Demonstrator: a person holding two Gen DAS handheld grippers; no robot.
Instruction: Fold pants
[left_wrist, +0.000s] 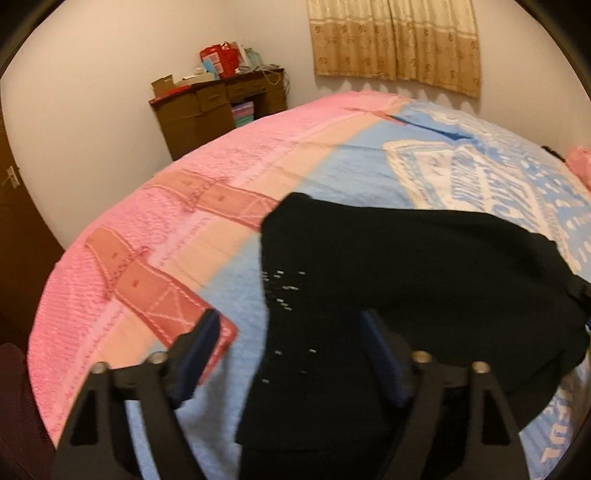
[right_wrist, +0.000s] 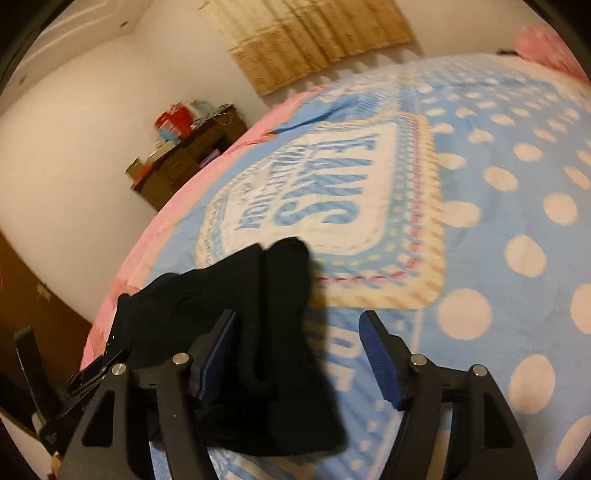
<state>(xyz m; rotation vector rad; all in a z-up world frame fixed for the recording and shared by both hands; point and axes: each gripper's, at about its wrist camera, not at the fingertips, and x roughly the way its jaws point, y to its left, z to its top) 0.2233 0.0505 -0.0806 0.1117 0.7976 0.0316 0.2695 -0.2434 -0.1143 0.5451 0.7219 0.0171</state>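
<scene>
Black pants (left_wrist: 406, 266) lie bunched on the pink and blue bedspread (left_wrist: 166, 229). In the left wrist view, my left gripper (left_wrist: 290, 325) is open above them, with one edge of the dark cloth running between its fingers. In the right wrist view, the pants (right_wrist: 273, 302) lie in a heap at the lower left, with a folded ridge reaching up between the fingers. My right gripper (right_wrist: 299, 325) is open over that ridge, its left finger (right_wrist: 218, 354) beside the cloth. Neither gripper holds anything. The other gripper shows at the far left (right_wrist: 92, 373).
A brown wooden desk (left_wrist: 221, 107) with red bags and boxes stands against the far wall. A beige curtain (left_wrist: 395, 40) hangs above the bed. A dark door (left_wrist: 14, 206) is at the left. A pink pillow (right_wrist: 546, 44) lies at the bed's far right.
</scene>
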